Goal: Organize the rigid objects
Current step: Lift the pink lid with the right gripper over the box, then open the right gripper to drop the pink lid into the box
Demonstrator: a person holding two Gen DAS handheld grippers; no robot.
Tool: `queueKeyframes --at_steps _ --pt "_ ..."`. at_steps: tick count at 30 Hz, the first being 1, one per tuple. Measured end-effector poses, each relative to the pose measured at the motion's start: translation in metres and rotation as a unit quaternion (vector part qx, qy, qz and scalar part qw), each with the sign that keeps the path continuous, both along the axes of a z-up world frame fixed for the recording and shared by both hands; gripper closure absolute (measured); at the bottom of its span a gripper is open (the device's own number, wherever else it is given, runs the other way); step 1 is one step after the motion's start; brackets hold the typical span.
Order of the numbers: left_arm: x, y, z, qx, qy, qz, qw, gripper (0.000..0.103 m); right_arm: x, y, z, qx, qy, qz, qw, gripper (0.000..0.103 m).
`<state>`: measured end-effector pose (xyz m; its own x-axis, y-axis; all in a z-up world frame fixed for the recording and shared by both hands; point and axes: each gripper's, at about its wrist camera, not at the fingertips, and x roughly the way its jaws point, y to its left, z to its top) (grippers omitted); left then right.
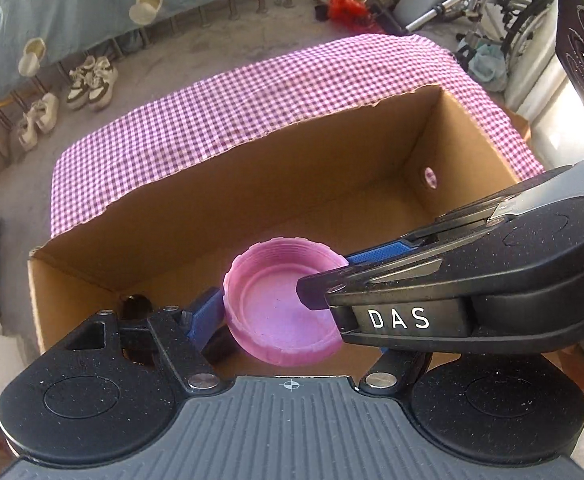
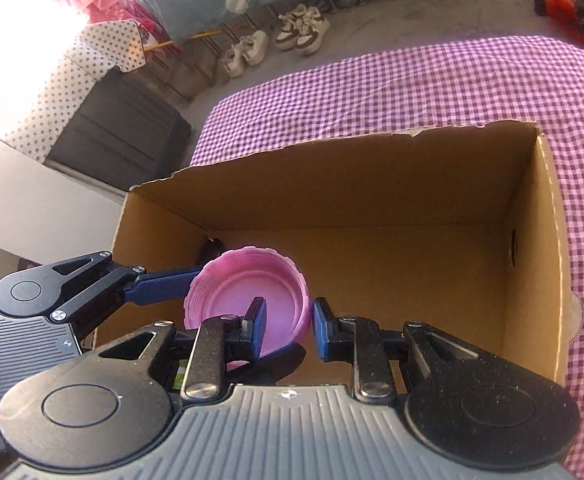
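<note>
Two grippers are meeting on one pink lid (image 2: 247, 304), which is hanging open side up over the inside of a cardboard box (image 2: 372, 184), low at the near left part of it.

Left gripper (image 1: 275, 300): its jaws are standing fairly wide and spanning the lid across its width. One blue pad (image 1: 203, 312) is lying against the lid's left outer wall, the other (image 1: 380, 254) against the far right rim, so the lid is being clasped between them. In the right wrist view the same tool is reaching in from the left, one blue finger (image 2: 163, 286) touching the lid's ribbed wall.

Right gripper (image 2: 285, 328): its jaws are drawn close together, pinching the lid's near right wall, one pad (image 2: 257, 328) inside the lid and one (image 2: 324, 326) outside it. In the left wrist view it is crossing in from the right, a black fingertip (image 1: 312, 294) dipping into the lid's hollow.

Box: open-topped, brown, with a torn upper edge and a round hole (image 1: 430, 178) in its right end wall; it is sitting on a pink checked cloth (image 1: 251, 104). Something dark (image 1: 135, 304) is lying in its near left corner, too hidden to identify.

Surroundings: shoes (image 2: 292, 32) are lining the concrete floor beneath a blue spotted hanging (image 1: 31, 8).
</note>
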<state>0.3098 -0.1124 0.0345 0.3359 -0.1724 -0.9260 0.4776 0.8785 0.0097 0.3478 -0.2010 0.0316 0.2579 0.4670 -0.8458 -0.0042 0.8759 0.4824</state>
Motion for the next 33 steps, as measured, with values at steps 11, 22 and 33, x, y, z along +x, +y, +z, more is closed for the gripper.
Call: queueKeyframes --at_steps 11,22,33 --pt "0.035 0.005 -0.031 0.027 0.019 0.018 0.9993 0.028 0.044 0.021 -0.049 0.01 0.05 -0.005 0.999 0.076" --pt "0.042 0.019 -0.027 0.029 0.026 0.062 0.9973 0.026 0.053 0.019 -0.063 0.057 0.068 -0.05 0.995 0.073" --pt "0.02 0.033 0.013 -0.015 0.004 0.067 0.9976 0.024 0.022 -0.02 -0.025 0.127 0.048 -0.071 0.988 0.073"
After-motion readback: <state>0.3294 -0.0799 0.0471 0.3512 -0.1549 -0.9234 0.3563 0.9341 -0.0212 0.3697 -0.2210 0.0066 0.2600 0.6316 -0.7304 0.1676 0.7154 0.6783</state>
